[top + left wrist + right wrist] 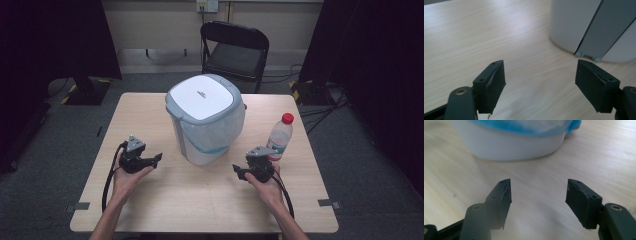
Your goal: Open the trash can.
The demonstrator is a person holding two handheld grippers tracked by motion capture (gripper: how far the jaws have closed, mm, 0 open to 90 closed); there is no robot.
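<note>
White bin [516, 145] top cut off beyond the right gripper [537, 195].

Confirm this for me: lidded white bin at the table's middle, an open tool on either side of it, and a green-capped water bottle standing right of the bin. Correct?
Not quite: the bottle's cap is red, not green, as the high view shows. The rest holds: the lidded white bin sits mid-table, the left tool and right tool flank it with jaws apart and empty, and the water bottle stands right of the bin.

Wooden table [200, 200], pale, on grey floor [60, 150]. Plastic bottle [279, 137] with red cap stands upright toward the table's right edge. Black folding chair [235, 47] stands behind the table's far edge. Dark curtains [55, 35] hang at both sides.
</note>
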